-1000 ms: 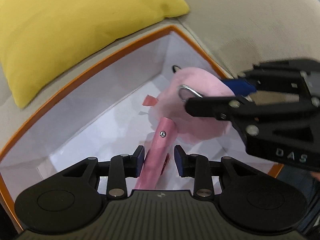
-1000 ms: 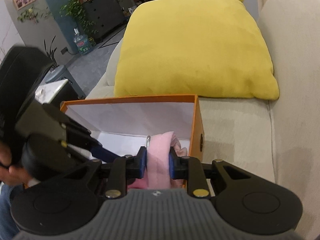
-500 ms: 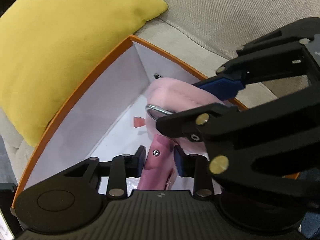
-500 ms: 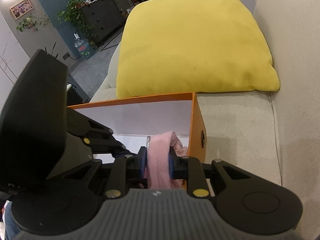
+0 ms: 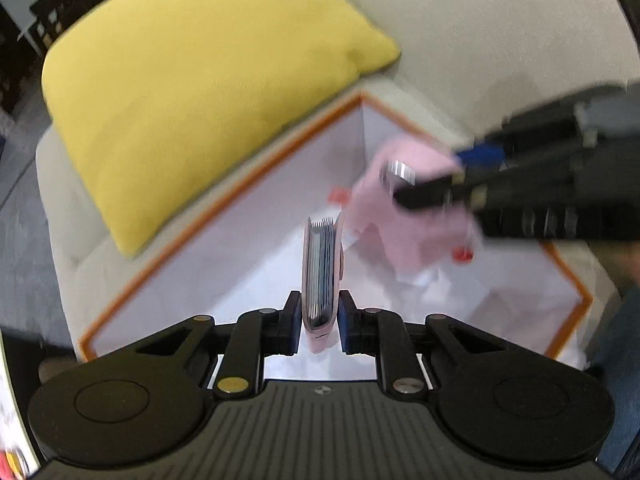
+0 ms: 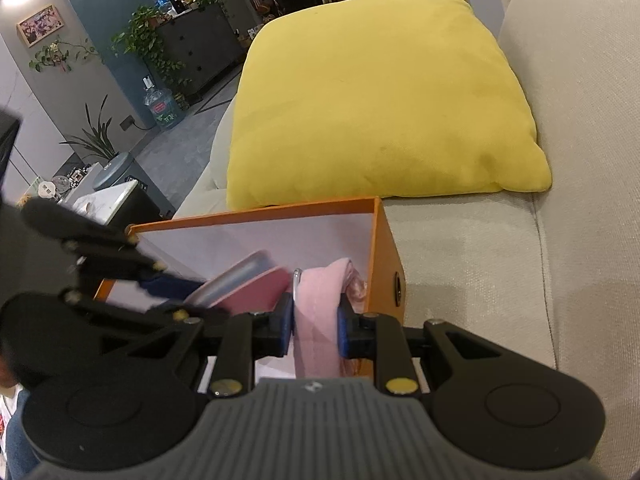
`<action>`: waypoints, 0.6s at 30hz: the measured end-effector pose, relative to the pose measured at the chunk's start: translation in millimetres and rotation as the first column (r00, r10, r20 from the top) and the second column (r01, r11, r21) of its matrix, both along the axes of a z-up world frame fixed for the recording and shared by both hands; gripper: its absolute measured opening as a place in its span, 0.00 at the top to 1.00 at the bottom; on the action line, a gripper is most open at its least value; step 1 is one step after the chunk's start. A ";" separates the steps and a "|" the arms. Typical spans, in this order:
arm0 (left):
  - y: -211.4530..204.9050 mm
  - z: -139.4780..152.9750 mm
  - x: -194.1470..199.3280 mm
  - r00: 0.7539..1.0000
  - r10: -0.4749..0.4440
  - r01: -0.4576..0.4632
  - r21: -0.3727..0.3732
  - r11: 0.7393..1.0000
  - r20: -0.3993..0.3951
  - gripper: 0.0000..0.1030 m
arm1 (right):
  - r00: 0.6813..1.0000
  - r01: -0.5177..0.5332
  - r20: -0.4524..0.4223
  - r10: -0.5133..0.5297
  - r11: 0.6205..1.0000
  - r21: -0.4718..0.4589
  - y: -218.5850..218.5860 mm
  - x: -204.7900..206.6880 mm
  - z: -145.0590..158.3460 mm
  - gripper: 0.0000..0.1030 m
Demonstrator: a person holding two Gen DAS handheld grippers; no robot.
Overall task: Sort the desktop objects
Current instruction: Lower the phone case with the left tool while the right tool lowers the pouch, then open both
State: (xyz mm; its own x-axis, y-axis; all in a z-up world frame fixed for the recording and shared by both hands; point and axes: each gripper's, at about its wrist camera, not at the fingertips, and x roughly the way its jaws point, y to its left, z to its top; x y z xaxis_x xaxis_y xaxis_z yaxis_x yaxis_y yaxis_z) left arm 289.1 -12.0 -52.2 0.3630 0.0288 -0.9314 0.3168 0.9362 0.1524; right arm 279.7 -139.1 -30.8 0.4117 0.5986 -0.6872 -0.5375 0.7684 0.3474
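An orange box (image 5: 224, 200) with white inner walls sits on the sofa; it also shows in the right wrist view (image 6: 386, 252). My left gripper (image 5: 319, 322) is shut on a thin pink card holder (image 5: 322, 268), held edge-up over the box; the holder also shows in the right wrist view (image 6: 244, 282). My right gripper (image 6: 313, 326) is shut on a soft pink pouch (image 6: 320, 312) with a metal ring, over the box's right corner. In the left wrist view the pouch (image 5: 408, 216) hangs blurred from the right gripper.
A yellow cushion (image 6: 380, 104) lies behind the box on the beige sofa (image 6: 480, 264). The sofa back (image 6: 580, 80) rises at the right. A side table (image 6: 116, 196), plants and a water bottle stand off to the left on the floor.
My left gripper has pulled back and turned, lifting the card holder clear of the pouch. My right gripper keeps the pouch and has shifted right in the left wrist view.
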 end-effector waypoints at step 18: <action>-1.4 -2.5 -6.9 0.944 0.280 -0.226 -0.276 0.934 0.176 0.82 | 0.994 0.109 0.037 -0.107 0.991 -0.074 26.9 21.8 3.1 0.70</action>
State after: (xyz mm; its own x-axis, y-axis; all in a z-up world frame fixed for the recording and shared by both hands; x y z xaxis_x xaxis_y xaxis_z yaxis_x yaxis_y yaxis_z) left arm 282.2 -13.4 -54.7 0.5613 -0.0770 -0.8240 0.0506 0.9970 -0.0588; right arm 301.5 -112.2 -27.8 0.4939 0.4958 -0.7143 -0.4599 0.8462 0.2693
